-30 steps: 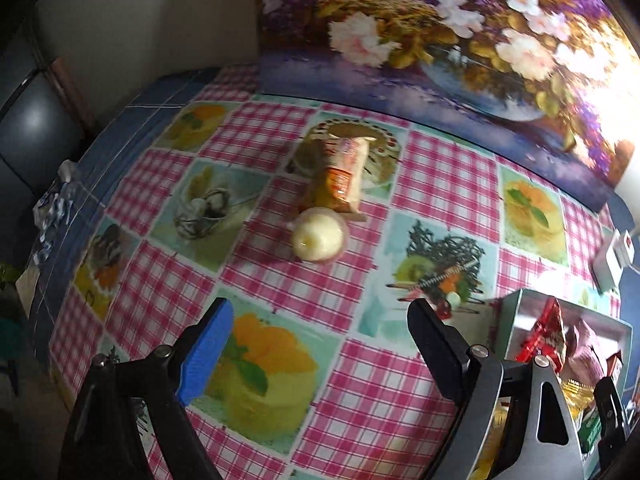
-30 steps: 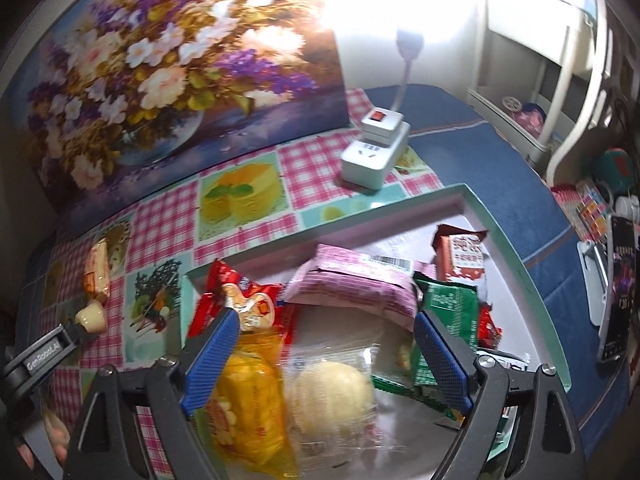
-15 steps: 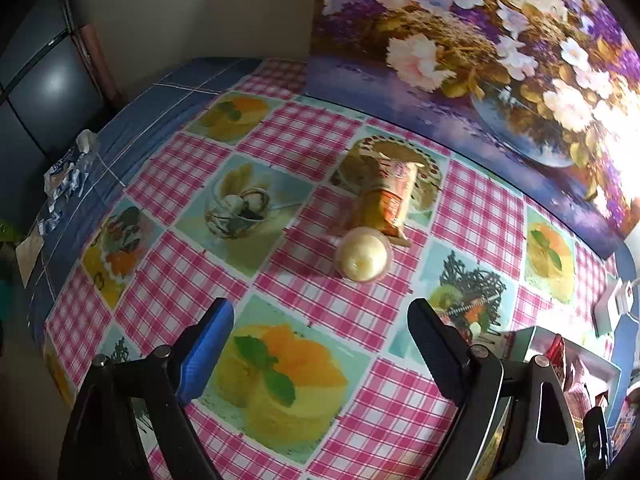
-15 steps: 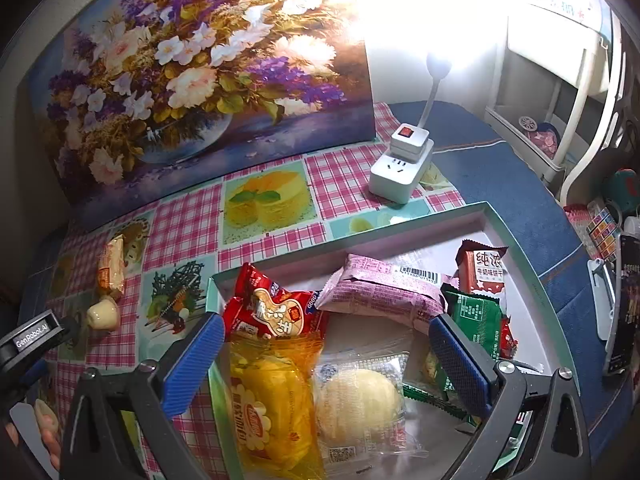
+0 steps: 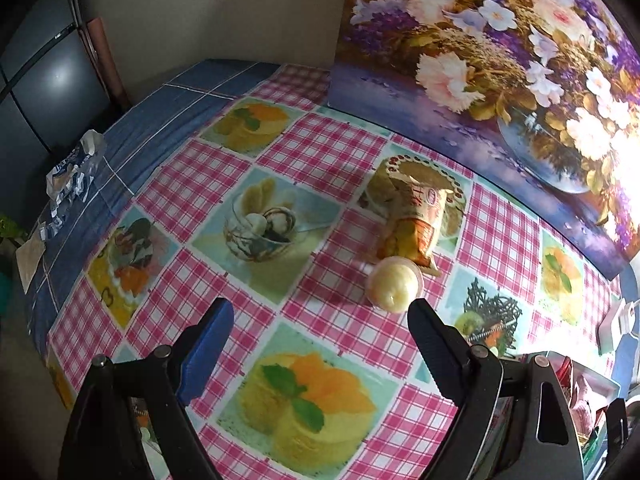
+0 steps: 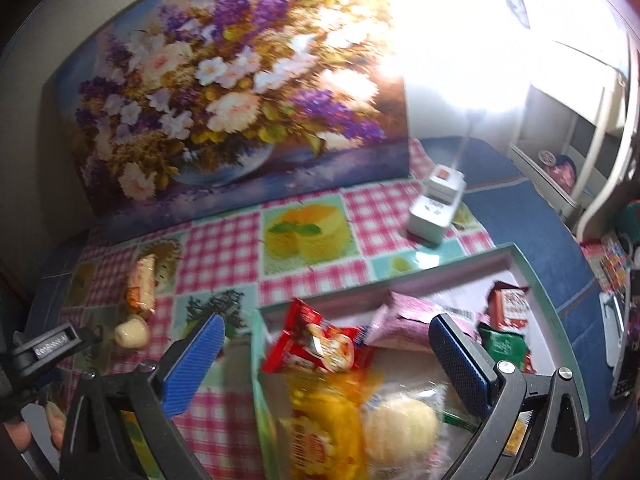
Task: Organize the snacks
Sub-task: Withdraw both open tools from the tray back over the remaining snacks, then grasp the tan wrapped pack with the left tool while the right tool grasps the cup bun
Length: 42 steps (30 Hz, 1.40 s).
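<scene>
The left gripper, spread and empty, hovers just short of the round pudding cup on the tabletop and should straddle it squarely without nudging the touching orange packet, while the right gripper, just opened wide, hangs empty over the filled tray.

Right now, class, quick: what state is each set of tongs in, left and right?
Left tongs: open, holding nothing, above the cloth.
Right tongs: open, just widened, holding nothing, over the tray.
</scene>
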Each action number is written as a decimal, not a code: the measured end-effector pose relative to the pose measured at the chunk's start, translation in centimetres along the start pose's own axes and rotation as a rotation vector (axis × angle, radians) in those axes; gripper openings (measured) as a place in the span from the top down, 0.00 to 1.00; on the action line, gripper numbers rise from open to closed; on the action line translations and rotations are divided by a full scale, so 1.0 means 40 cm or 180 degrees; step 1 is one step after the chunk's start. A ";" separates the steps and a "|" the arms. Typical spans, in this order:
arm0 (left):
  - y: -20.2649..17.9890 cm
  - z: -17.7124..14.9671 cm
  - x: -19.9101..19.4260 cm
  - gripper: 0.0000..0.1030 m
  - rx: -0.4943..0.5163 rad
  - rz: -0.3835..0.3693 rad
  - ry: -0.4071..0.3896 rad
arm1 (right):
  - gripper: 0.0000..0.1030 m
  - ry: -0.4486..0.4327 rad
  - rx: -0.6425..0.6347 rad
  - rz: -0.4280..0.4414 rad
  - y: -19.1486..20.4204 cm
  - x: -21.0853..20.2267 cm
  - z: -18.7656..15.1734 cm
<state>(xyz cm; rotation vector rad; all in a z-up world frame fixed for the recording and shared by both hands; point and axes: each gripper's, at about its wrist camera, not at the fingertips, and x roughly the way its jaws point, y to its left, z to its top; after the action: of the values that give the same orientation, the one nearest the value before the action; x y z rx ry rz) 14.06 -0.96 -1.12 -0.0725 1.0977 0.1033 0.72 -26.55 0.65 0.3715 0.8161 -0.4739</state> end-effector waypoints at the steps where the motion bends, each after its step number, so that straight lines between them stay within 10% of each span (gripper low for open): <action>1: 0.005 0.004 0.004 0.14 -0.0007 -0.0024 0.0009 | 0.00 -0.0007 -0.0023 0.0018 0.011 0.001 0.003; 42: 0.208 0.047 0.203 0.14 -0.0835 0.0113 0.0398 | 0.01 0.0391 -0.1153 0.0773 0.457 0.244 -0.092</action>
<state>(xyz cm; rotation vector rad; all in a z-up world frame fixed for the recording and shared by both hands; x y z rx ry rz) 18.42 7.87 -7.58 -0.2981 1.2058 0.2777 14.10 -12.03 -6.69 0.1604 0.9424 -0.0726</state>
